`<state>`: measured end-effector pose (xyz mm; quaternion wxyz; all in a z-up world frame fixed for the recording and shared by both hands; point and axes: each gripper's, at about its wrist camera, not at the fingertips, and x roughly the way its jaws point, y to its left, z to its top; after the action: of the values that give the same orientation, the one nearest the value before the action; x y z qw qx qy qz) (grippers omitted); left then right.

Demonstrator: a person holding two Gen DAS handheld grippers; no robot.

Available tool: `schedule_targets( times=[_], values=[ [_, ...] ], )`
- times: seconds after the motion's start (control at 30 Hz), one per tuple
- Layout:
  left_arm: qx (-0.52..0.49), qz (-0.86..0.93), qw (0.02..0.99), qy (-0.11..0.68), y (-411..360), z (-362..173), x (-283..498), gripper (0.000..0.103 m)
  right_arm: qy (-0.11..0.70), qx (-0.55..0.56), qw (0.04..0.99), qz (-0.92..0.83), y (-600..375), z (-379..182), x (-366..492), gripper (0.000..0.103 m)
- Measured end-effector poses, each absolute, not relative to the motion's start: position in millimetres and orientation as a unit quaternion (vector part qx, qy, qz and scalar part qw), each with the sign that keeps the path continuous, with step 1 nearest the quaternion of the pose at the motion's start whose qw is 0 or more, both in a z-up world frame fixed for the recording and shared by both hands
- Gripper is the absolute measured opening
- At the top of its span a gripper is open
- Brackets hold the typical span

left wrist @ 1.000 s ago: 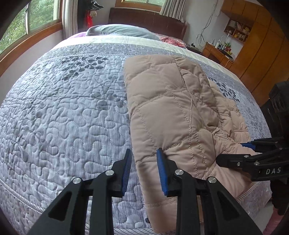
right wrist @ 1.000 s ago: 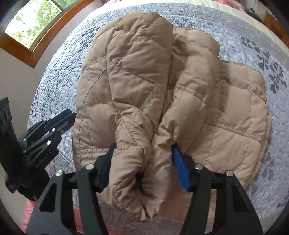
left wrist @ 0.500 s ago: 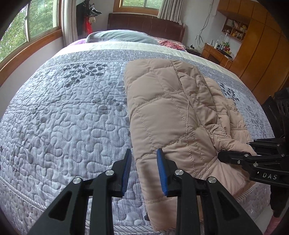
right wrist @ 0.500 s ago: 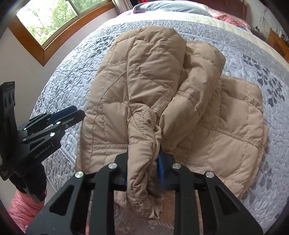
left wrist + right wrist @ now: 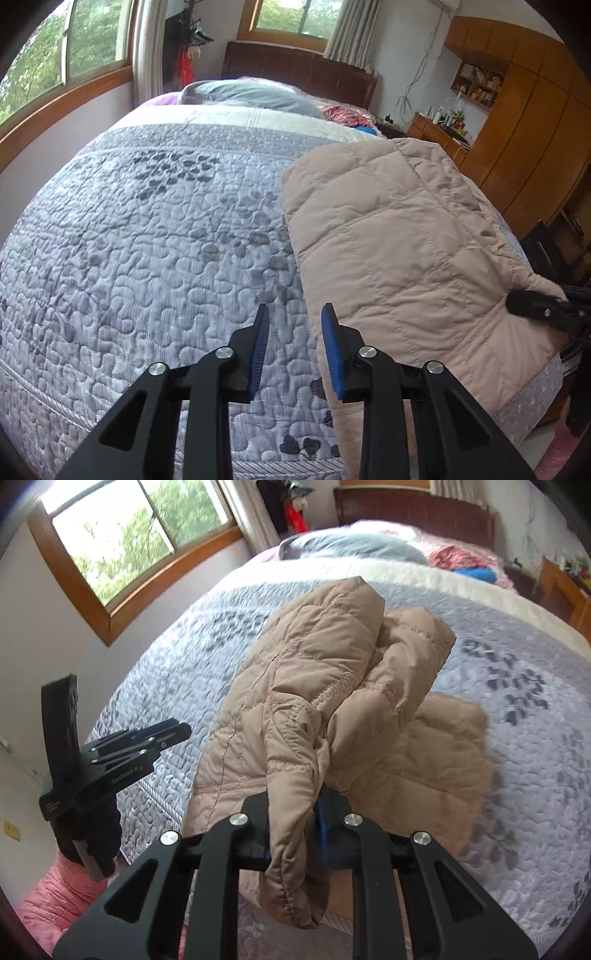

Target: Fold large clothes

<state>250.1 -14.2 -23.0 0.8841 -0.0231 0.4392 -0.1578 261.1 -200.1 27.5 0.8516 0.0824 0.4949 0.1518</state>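
Observation:
A tan quilted jacket point(image 5: 399, 243) lies on the grey-blue quilted bed point(image 5: 147, 258), near its foot edge. My right gripper point(image 5: 293, 823) is shut on the bunched sleeve ends of the jacket point(image 5: 295, 760) and holds them lifted off the bed, so the sleeves rise in a ridge above the body. It also shows at the right edge of the left wrist view point(image 5: 543, 308). My left gripper point(image 5: 293, 350) is open and empty, hovering just left of the jacket's left edge; it shows in the right wrist view point(image 5: 162, 738).
Pillows point(image 5: 251, 96) and a dark headboard point(image 5: 295, 70) are at the far end of the bed. Wooden wardrobes point(image 5: 524, 129) stand on the right, windows point(image 5: 62, 59) on the left wall. A pink-sleeved arm point(image 5: 55, 897) holds the left gripper.
My right gripper closed on the sleeve ends and lifted them up from the bed. My left gripper stayed open and rose slightly beside the jacket.

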Motion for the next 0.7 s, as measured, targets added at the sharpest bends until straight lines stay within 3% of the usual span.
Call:
schedule_targets(
  times=[0.37, 0.7],
  values=[
    [0.035, -0.204, 0.876, 0.435, -78.3, -32.0, 235.9, 0.029, 0.497, 0.146, 0.847, 0.122, -265.9, -2.4, 228.9, 0.016],
    [0.075, -0.218, 0.863, 0.450, -107.7, -63.7, 230.3, 0.030, 0.517, 0.193, 0.825, 0.119, -287.8, -64.3, 209.6, 0.016]
  ],
)
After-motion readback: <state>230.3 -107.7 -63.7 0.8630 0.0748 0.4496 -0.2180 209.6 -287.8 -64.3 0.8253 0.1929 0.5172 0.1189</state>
